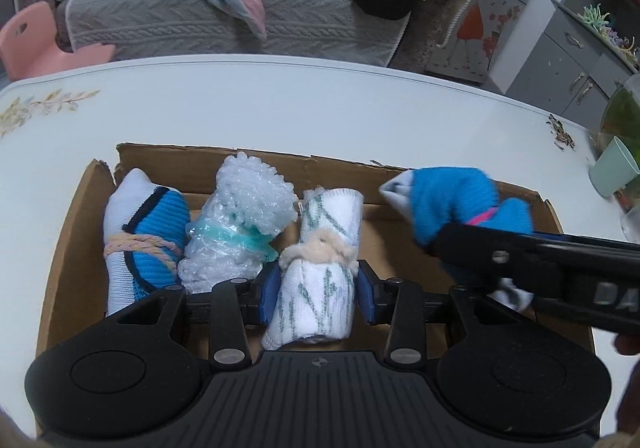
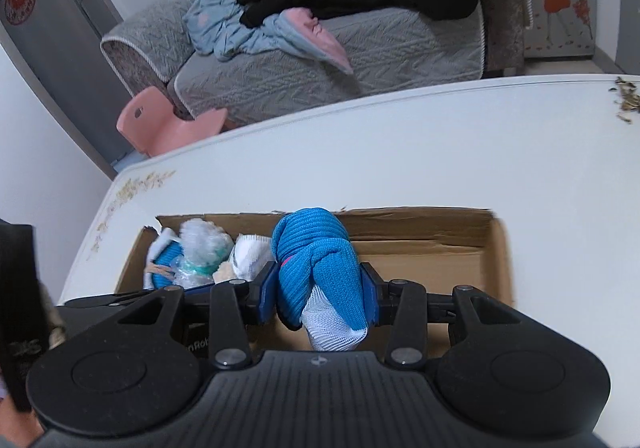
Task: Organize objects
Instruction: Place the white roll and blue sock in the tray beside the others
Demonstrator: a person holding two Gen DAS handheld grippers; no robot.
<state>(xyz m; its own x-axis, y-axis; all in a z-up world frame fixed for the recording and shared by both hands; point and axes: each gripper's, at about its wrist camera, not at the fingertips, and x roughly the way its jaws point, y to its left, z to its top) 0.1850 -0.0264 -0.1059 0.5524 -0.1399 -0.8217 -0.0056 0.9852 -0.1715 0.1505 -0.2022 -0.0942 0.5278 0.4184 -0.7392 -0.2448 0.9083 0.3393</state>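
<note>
A cardboard box (image 1: 64, 248) lies on the white table (image 1: 280, 108). In it, left to right, lie a white-and-blue sock roll (image 1: 140, 240), a bubbly white roll with a teal band (image 1: 240, 220) and a white sock roll with green marks (image 1: 320, 280). My left gripper (image 1: 318, 292) is shut on that green-marked roll inside the box. My right gripper (image 2: 320, 292) is shut on a blue sock bundle (image 2: 320, 264) and holds it over the box's right part (image 2: 440, 252). The bundle also shows in the left wrist view (image 1: 452, 204).
A mint cup (image 1: 614, 172) and a glass bowl (image 1: 624, 116) stand at the table's right edge. Beyond the table are a grey sofa (image 1: 224, 20) with piled clothes, a pink stool (image 1: 32, 36) and grey cabinets (image 1: 568, 60).
</note>
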